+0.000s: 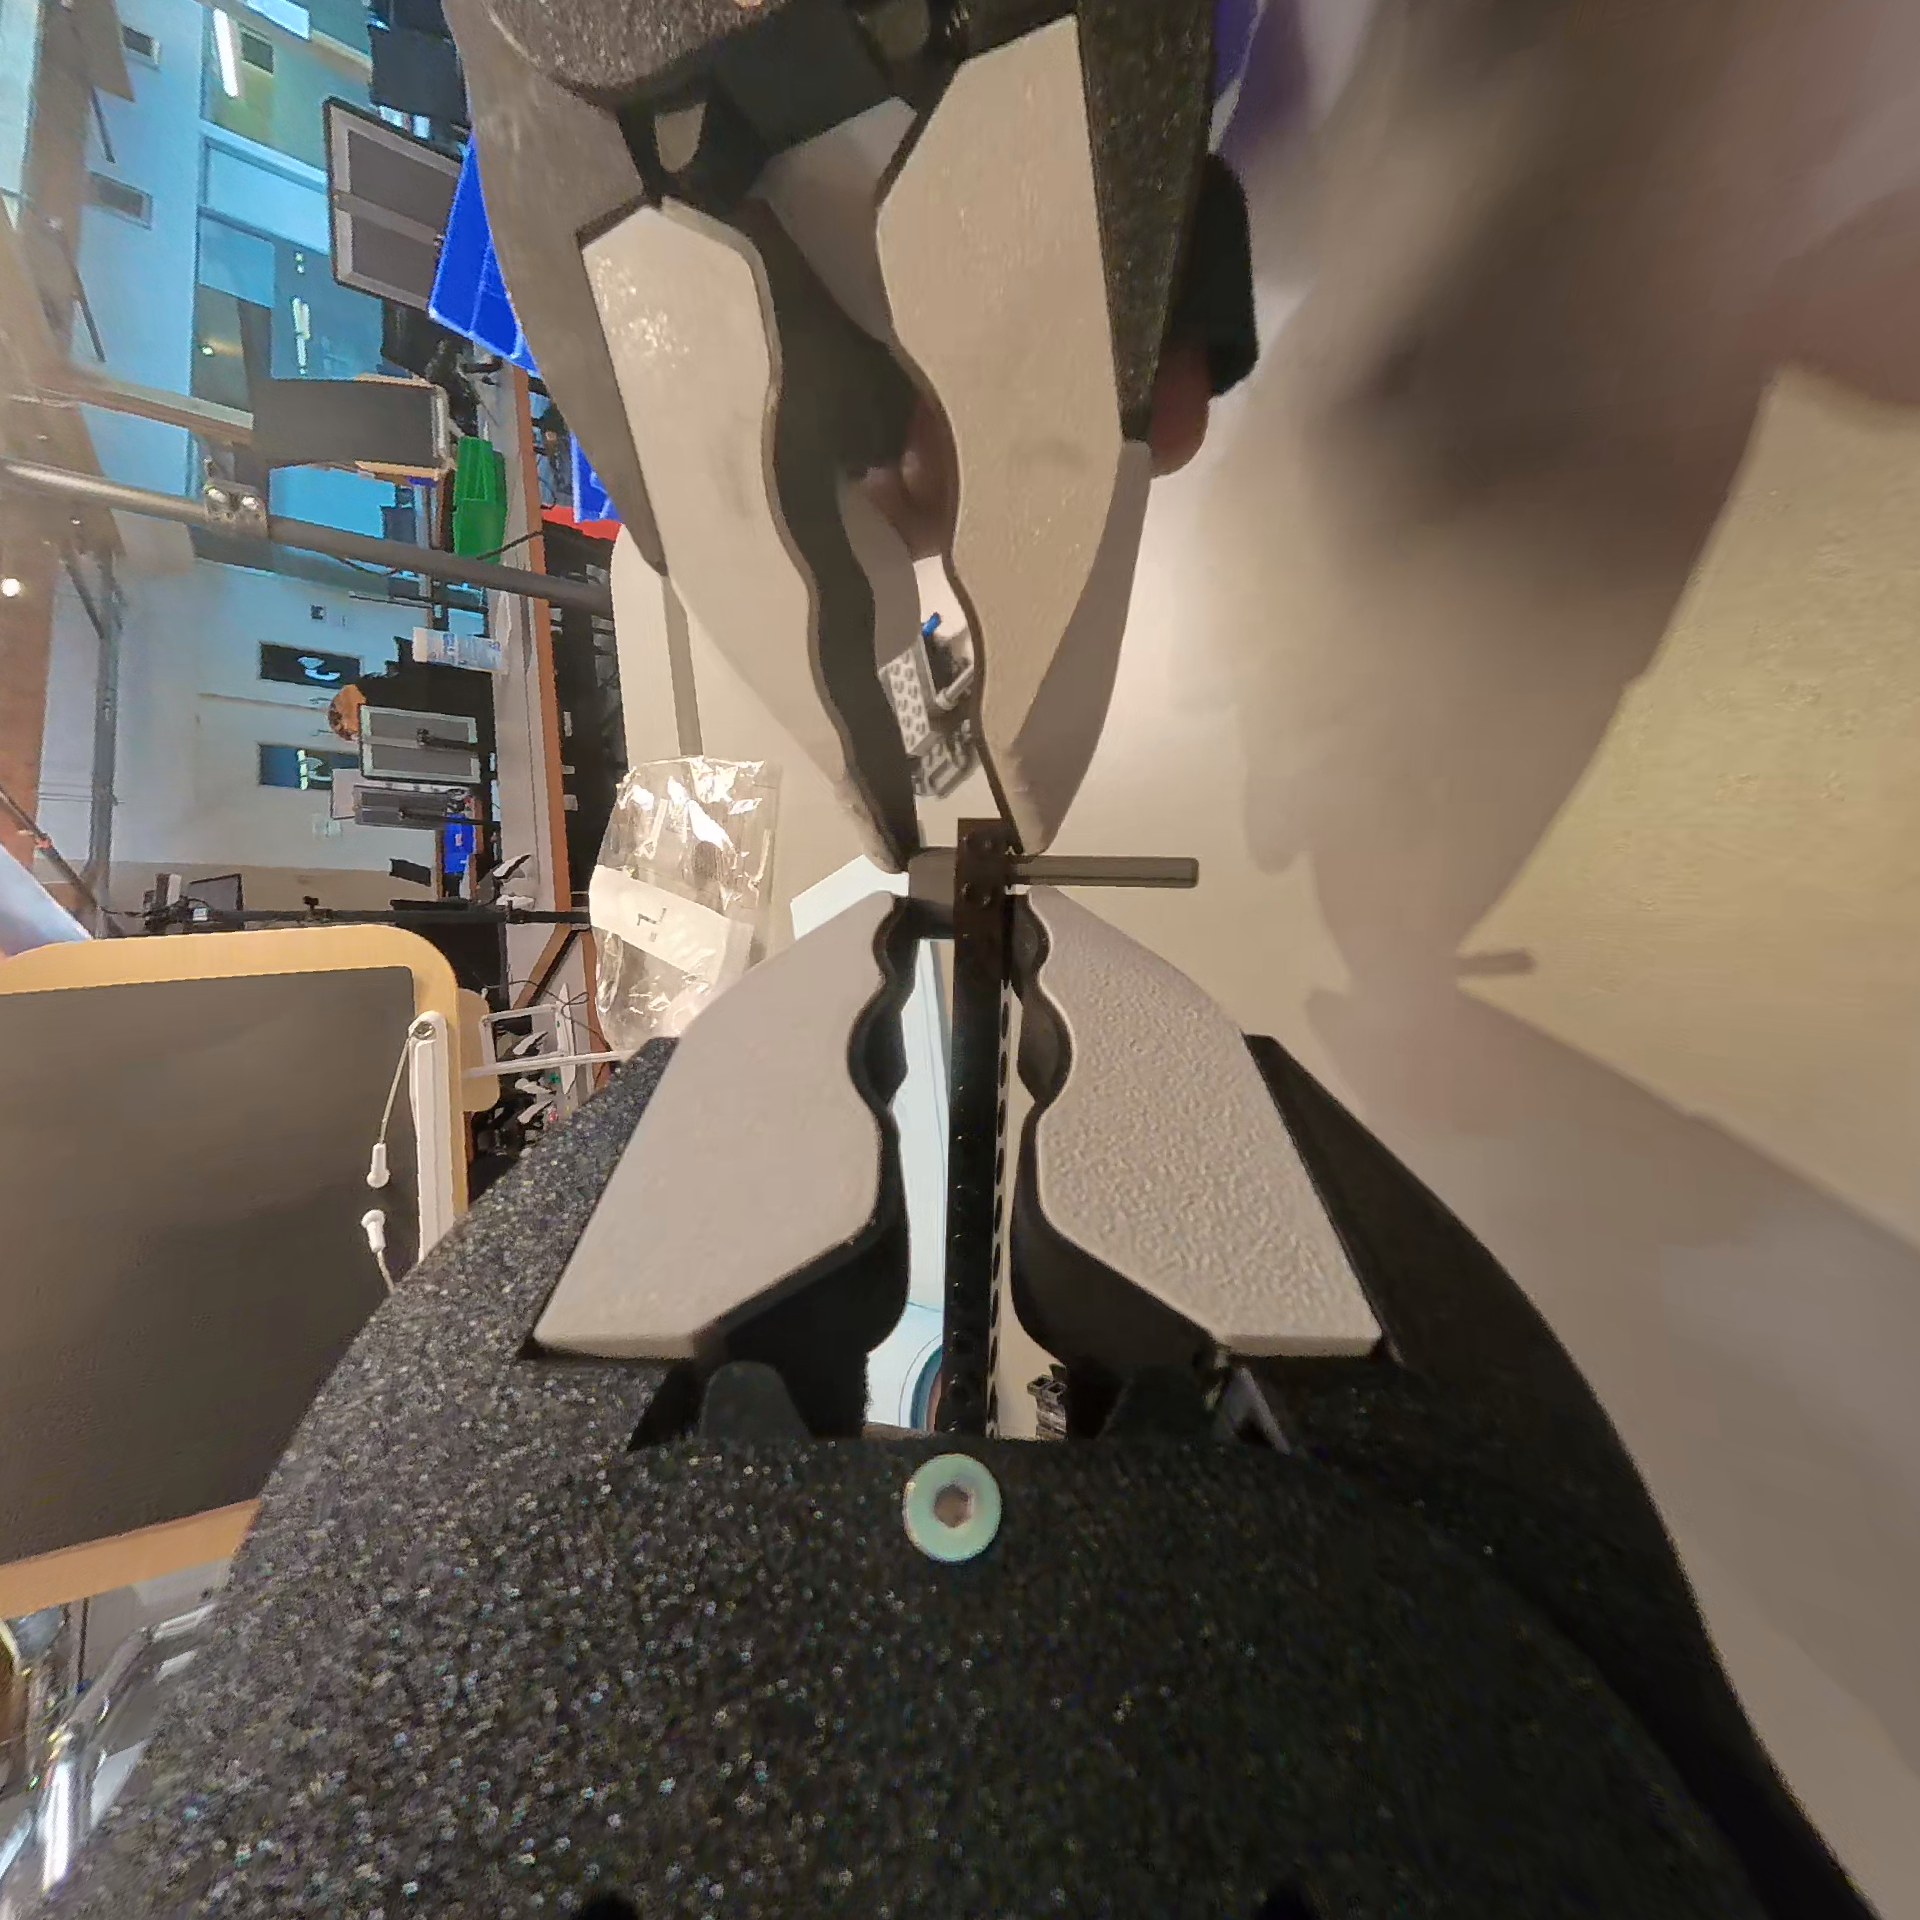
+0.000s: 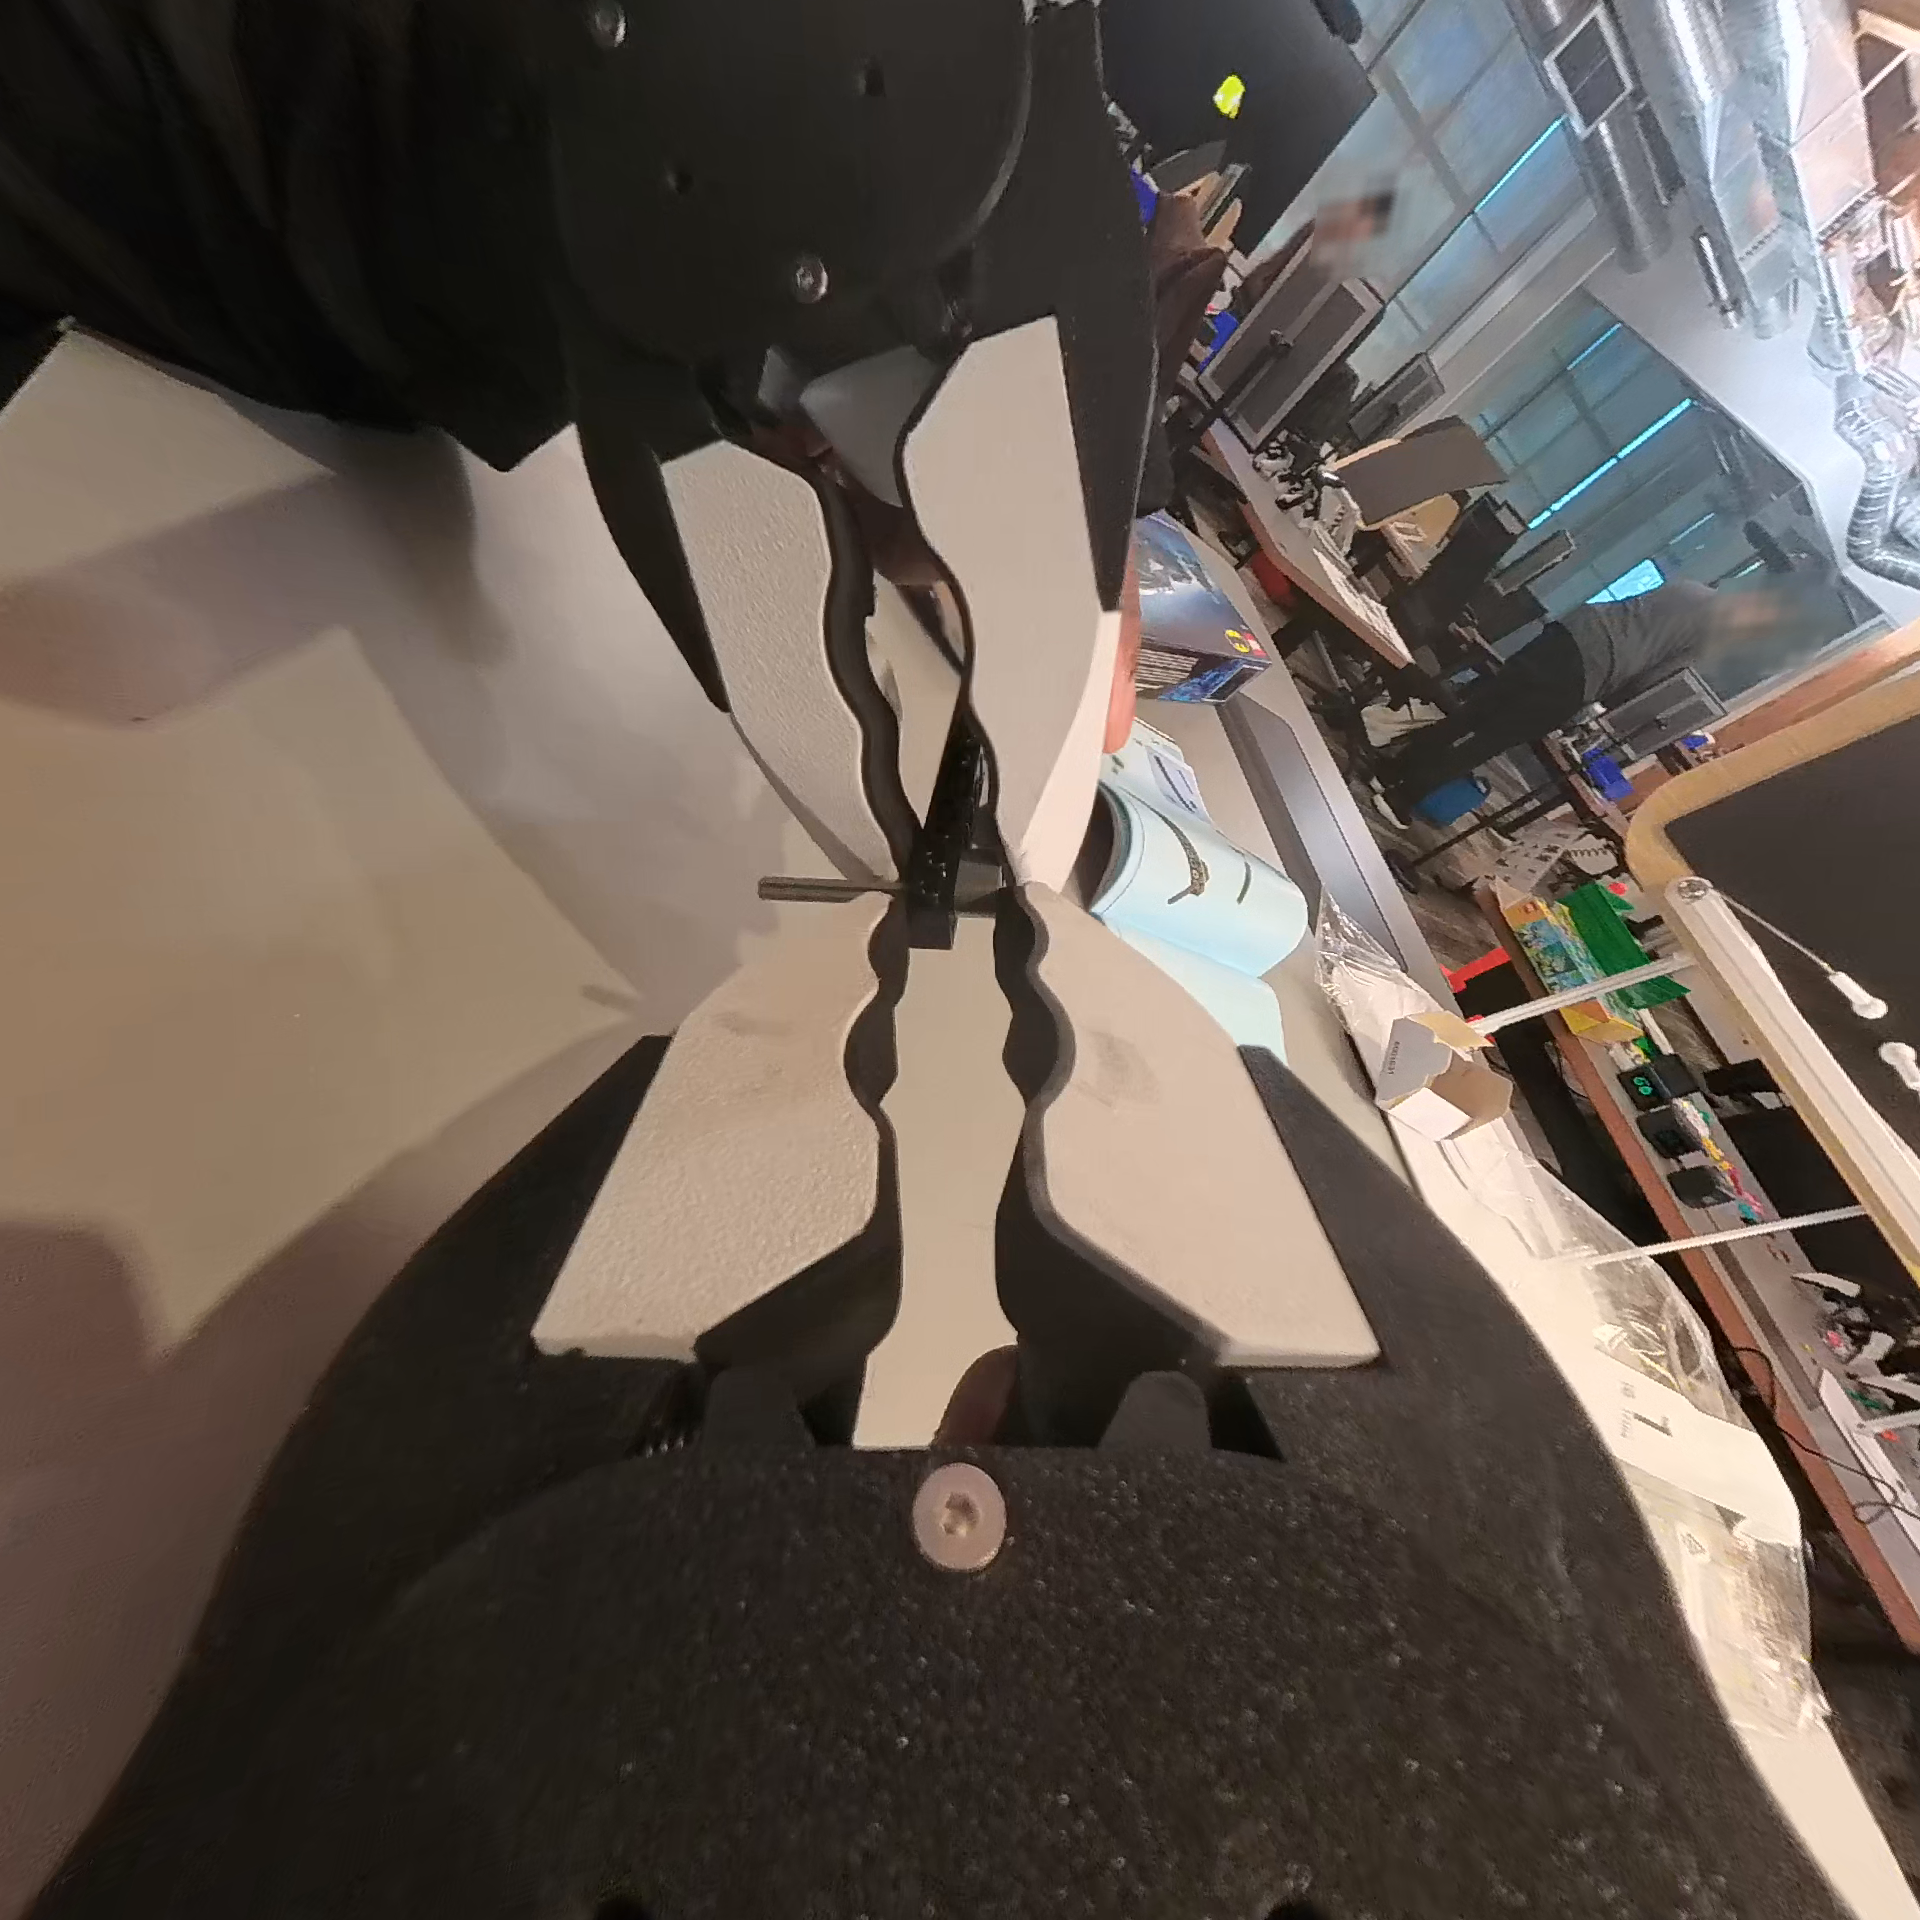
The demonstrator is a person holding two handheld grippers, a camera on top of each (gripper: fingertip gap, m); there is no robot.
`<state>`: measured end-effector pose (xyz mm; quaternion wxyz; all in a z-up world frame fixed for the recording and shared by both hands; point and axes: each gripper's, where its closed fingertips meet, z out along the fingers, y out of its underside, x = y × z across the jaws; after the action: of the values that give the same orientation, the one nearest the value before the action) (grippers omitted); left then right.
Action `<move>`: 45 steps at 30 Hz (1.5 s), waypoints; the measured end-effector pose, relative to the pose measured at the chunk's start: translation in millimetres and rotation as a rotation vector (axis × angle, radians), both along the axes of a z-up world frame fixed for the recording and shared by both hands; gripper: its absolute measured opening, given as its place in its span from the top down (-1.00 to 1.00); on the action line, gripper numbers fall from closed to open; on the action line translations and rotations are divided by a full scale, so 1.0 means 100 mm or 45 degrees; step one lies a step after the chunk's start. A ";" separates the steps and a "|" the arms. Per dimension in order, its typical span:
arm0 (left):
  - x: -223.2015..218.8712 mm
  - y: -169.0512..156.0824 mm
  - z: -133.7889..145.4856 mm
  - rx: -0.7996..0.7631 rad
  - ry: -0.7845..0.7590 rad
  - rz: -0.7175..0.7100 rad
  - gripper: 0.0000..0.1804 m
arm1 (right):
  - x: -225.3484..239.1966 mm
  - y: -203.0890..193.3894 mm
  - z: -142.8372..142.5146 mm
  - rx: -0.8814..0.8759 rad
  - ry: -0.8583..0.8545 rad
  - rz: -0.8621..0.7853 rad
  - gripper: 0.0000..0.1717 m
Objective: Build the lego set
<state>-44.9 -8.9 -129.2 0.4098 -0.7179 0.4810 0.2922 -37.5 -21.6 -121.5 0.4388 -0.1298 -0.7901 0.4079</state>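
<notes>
Two handheld grippers raised tip to tip above a pale tabletop [image 2: 260, 935], sharing one small assembly. Left gripper [image 1: 961, 914]: jaws nearly closed on a long black perforated beam [image 1: 971, 1143] running lengthwise between the fingers, the right-hand pad against the beam's holed face, a sliver of light visible on the other side, so contact there hard to confirm. At the beam's far end, a dark grey axle [image 1: 1112, 871] passing crosswise through it, most of its length sticking out to one side, a short grey bush [image 1: 933, 868] on the other side. Right gripper [image 2: 945, 925]: jaws narrowed around that same beam end and bush, one fingertip touching the bush, the other close beside the axle; firm pinch or mere bracket, cannot tell. Behind, in the left wrist view, a crinkled clear plastic bag [image 1: 686, 883] on the tabletop and a small grey studded build [image 1: 925, 717] glimpsed between the opposing fingers. In the right wrist view, an open light-blue booklet [image 2: 1195, 894] just beyond the fingertips, a dark blue box [image 2: 1195, 634] farther off, a small cardboard carton [image 2: 1439, 1081] to the side.
</notes>
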 end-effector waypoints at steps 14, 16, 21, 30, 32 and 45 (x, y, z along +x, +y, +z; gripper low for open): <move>-0.33 0.02 -0.06 0.036 -0.138 0.213 0.60 | -0.10 0.18 0.05 -0.045 0.024 -0.113 0.81; -0.43 -0.01 -0.09 0.020 -0.155 0.244 0.63 | -0.11 0.20 0.05 -0.093 0.005 -0.119 0.81; -0.50 -0.08 -0.20 -0.074 -0.240 0.282 0.90 | -0.23 0.28 -0.10 -0.082 -0.073 -0.225 0.91; -0.58 -0.12 -0.72 -0.434 -0.586 0.733 0.91 | -0.37 0.68 -0.62 -0.061 -0.453 -0.574 0.71; -0.51 -0.12 -0.82 -0.491 -0.651 0.776 0.91 | -0.38 0.72 -0.64 -0.127 -0.501 -0.619 0.71; -0.49 -0.07 -0.82 -0.512 -0.954 0.766 0.68 | -0.45 1.03 -0.61 -0.285 -0.520 -0.875 0.76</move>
<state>-94.4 -16.2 -211.1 0.3058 -0.9442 0.1201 0.0219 -82.8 81.5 -182.9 0.3670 -0.5113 -0.7221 0.2870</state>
